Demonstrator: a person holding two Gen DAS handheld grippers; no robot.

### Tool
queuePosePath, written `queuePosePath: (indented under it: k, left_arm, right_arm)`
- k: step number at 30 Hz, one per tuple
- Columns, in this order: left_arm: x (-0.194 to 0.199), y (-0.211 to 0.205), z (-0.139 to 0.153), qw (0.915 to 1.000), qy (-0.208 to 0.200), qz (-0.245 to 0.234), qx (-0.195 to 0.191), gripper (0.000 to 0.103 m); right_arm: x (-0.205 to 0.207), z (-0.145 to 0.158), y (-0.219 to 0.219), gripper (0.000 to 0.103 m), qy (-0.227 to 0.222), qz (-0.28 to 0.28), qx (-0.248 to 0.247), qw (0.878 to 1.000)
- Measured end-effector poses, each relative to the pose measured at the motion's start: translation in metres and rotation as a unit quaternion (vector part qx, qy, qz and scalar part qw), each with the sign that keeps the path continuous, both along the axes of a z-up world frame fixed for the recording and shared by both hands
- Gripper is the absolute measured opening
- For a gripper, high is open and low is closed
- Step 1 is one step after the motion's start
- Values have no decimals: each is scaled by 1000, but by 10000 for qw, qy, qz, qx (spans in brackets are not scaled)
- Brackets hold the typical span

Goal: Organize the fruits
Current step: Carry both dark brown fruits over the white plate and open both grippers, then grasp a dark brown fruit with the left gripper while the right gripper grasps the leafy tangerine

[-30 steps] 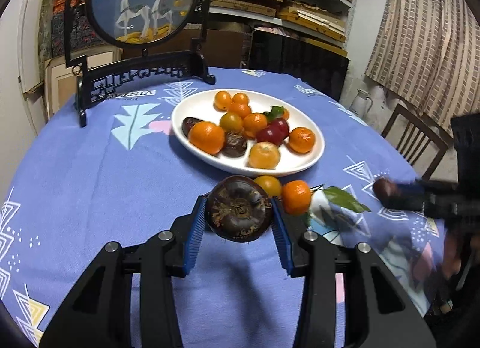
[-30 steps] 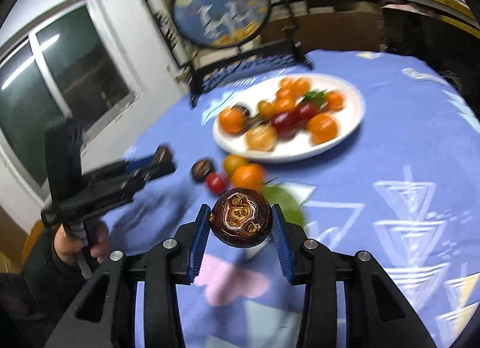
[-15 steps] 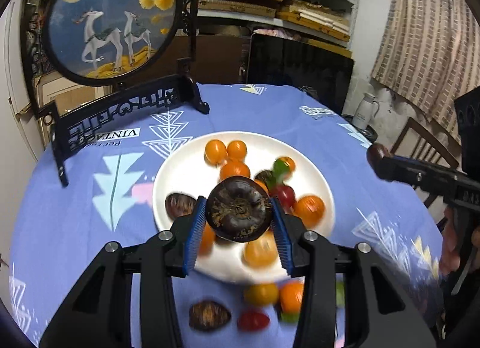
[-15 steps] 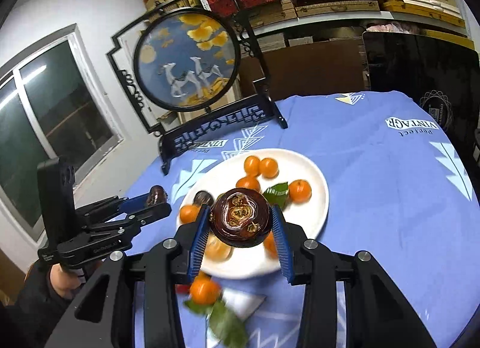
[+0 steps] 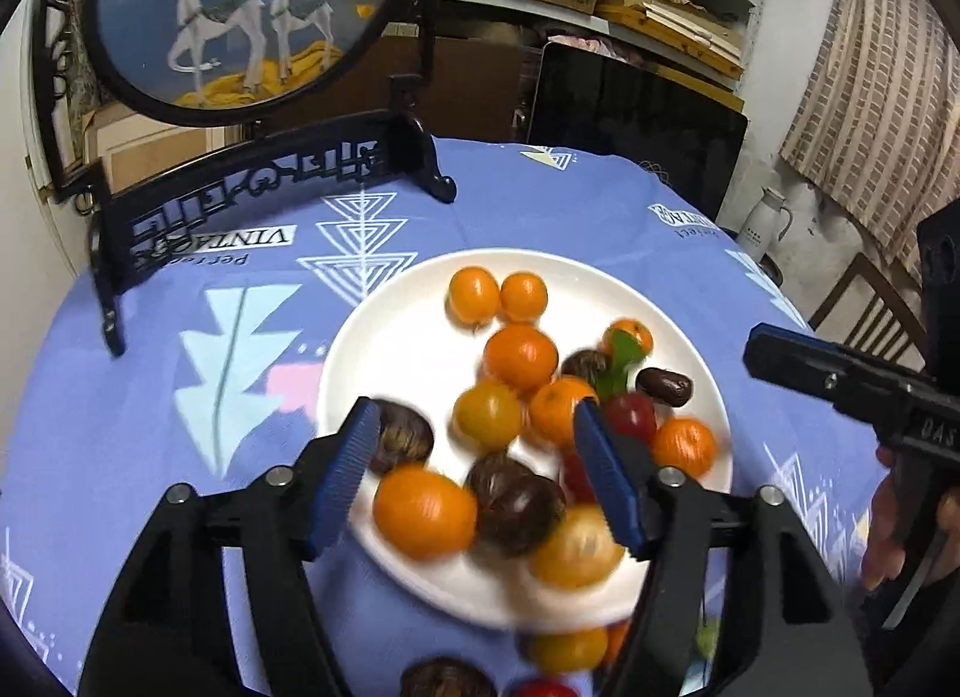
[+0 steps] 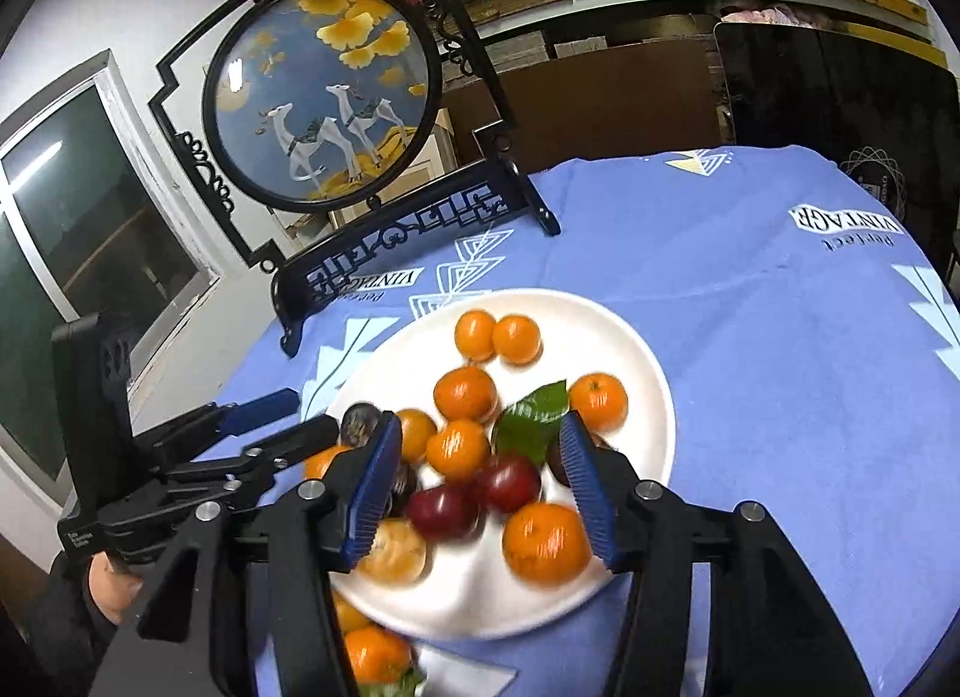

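1. Both grippers, which half a second ago each clamped a dark round fruit, now hang over the plate with jaws spread wide and nothing between them; those fruits have dropped among the pile.
2. Table [image 5: 150, 397]: round, under a blue patterned cloth, carrying a black-framed deer screen [image 6: 324, 96] at its far side.
3. Plate [image 5: 390, 349]: white, in the middle of the table, holding oranges, dark fruits, red fruits and a green leaf [image 6: 531, 415].
4. Left gripper [image 5: 480, 475]: its blue pads flank the near part of the plate, with a dark fruit [image 5: 516, 502] lying just beside a large orange [image 5: 423, 511].
5. Right gripper [image 6: 483, 487]: above the plate's near side, where two red fruits [image 6: 507, 484] touch each other.
6. Loose fruit: an orange [image 6: 375, 655] and a few more pieces sit on the cloth just off the plate's near rim, blurred.
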State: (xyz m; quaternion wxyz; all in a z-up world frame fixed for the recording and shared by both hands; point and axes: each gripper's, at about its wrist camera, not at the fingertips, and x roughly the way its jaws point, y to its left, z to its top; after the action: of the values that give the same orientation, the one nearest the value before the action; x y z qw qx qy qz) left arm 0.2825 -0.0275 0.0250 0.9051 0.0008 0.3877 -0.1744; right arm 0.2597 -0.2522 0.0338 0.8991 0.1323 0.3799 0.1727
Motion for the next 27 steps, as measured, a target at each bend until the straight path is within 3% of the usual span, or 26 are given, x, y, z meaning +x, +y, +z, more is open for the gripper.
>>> queuePosePath:
  k: [2,6,13,16,19,27]
  left_arm:
    - [-22,9,-1,10000,-50,-30,59,77]
    - [-60,21,-11,9996,50,-159,207,77]
    - [-113,40,-51,9953,316,-276,869,77]
    - [-118,43,-64,9925,389,-213,1136,76]
    - [-111,43,-73,9914,539,-203,1174,58]
    - [-94,22,-75,9885,256,-552,1385,56]
  right_arm:
    - [-17,1,-1,56,-34,49,11,10000]
    - [-52,-2,-1,59,-52,96,149,9998]
    - [-114,-23,9,59,-71,235,230,9994]
    - [-132,-32,15,59,-36,303,237,9993]
    - [-141,-37,19,59,15,344,259,9991]
    - [-149,-41,18,59,79,303,218,9993]
